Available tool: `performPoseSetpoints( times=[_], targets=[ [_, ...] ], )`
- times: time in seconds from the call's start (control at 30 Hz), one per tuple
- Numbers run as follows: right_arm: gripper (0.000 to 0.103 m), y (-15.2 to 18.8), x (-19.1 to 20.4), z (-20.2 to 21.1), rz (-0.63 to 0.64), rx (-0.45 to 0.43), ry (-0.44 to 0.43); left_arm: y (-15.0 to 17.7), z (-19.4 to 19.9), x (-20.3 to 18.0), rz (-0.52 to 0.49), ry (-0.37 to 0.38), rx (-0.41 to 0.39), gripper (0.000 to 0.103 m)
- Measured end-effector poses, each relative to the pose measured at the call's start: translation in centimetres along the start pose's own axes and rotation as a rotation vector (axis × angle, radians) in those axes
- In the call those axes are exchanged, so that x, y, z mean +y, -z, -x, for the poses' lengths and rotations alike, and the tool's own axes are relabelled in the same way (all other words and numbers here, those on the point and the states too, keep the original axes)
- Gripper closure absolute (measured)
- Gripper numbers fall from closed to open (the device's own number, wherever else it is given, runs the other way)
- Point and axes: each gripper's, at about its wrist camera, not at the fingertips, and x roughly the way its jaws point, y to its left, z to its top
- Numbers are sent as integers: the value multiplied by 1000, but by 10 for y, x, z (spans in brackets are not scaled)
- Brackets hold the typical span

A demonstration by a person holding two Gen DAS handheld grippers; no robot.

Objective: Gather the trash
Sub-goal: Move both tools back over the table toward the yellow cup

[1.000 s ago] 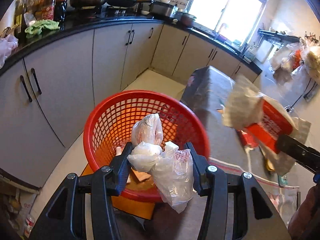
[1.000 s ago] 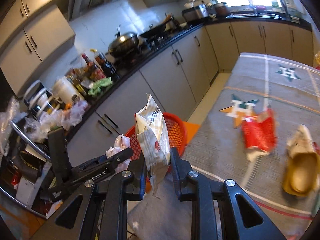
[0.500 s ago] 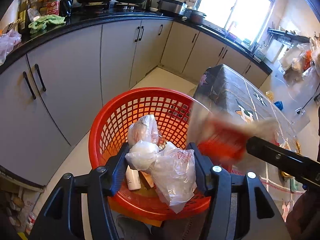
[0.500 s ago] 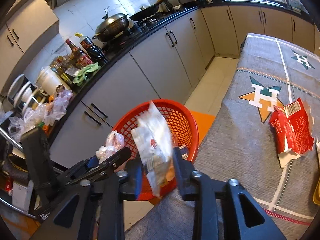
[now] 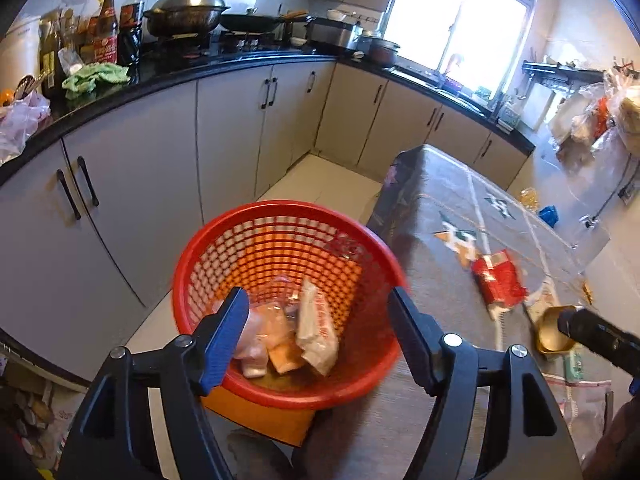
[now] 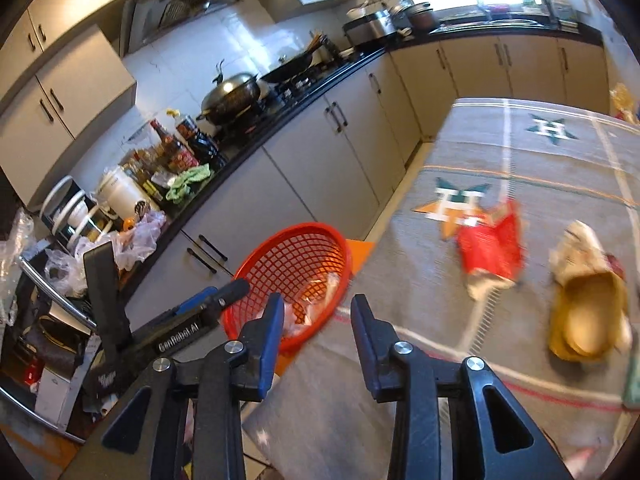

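Observation:
A red mesh basket (image 5: 280, 208) stands beside the table, with a white wrapper (image 5: 316, 328) and a crumpled clear plastic bag (image 5: 260, 332) lying inside it. My left gripper (image 5: 316, 300) hangs over the basket; its jaws are opening and nothing is between them. My right gripper (image 6: 317, 304) is near the basket (image 6: 288, 240) rim at the table's edge, jaws opening and also empty. On the grey tablecloth (image 6: 540, 160) lie a red snack packet (image 6: 490, 248) and a tan paper wrapper with a golden inside (image 6: 588, 312).
An orange stool (image 5: 260, 412) carries the basket. Grey cabinets (image 5: 132, 200) and a black counter with a wok (image 5: 184, 12), bottles and a green cloth run along the left and back. A greenish item (image 6: 634, 380) sits at the table's right edge.
Both grippers have let go: the clear plastic bag and the white wrapper dropped into the basket. Both sets of jaws widened, and the right gripper swung back toward the table.

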Motion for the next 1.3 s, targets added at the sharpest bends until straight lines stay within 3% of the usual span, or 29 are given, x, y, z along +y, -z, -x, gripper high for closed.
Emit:
performPoseSetpoints(
  times=[0.2, 0.53, 0.7, 0.97, 1.17, 1.23, 1.3],
  targets=[
    [65, 23, -40, 77, -51, -98, 65, 21, 19, -54, -74, 54, 0, 30],
    [64, 68, -133, 199, -256, -261, 207, 62, 24, -182, -303, 184, 77, 30],
    [64, 87, -169, 226, -335, -283, 238, 75, 22, -235, -395, 251, 94, 30],
    [64, 97, -203, 229, -413, -280, 230, 74, -16, -291, -472, 262, 140, 31],
    [64, 100, -218, 224, -439, -269, 225, 76, -50, -313, -500, 217, 188, 56],
    [64, 100, -220, 221, -438, -262, 227, 77, -59, -316, -496, 208, 202, 77],
    [64, 99, -222, 217, -434, -256, 231, 77, -65, -316, -487, 223, 222, 86]
  ],
)
